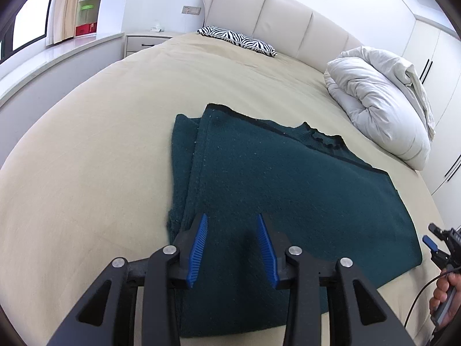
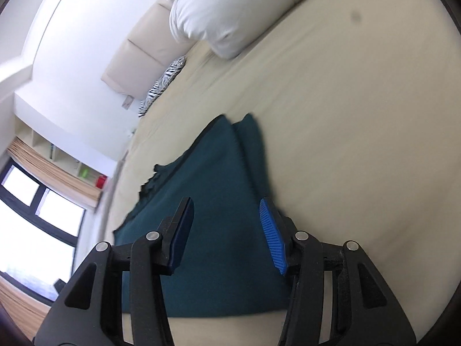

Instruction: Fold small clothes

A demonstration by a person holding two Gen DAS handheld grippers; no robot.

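Dark teal knit sweater [image 1: 288, 184] lies flat on the beige bed sheet [image 1: 100, 144], occupying the centre-to-lower field of the left wrist view, collar [image 1: 322, 135] toward 1 o'clock, sleeves apparently already turned in: a doubled layer shows along the edge at 10 o'clock. Left gripper [image 1: 232, 248] hangs low over the near hem at 6 o'clock, jaws apart with nothing between the blue pads [image 1: 198, 248]; whether the tips touch the knit cannot be told. Right gripper [image 2: 227, 230] sits over the opposite side of the garment, jaws likewise apart and empty; that view is tilted and motion-blurred. The right gripper also shows at 4 o'clock in the left view, just off the sweater's corner, with the person's hand [image 1: 445, 297] on its handle. Handling judgement: thick, fuzzy knit, soft and limp, moderate weight for its size, will sag and drape rather than hold a line; surface grippy, not slippery, not fragile, though loose loops could snag on ribbed pads. Best hold is probably the two near hem corners, pinching every layer at once, then carrying them toward the collar. Rumpled white duvet [image 1: 380, 101] at 2 o'clock and zebra pillow [image 1: 239, 40] at 12 stand well apart from the work.
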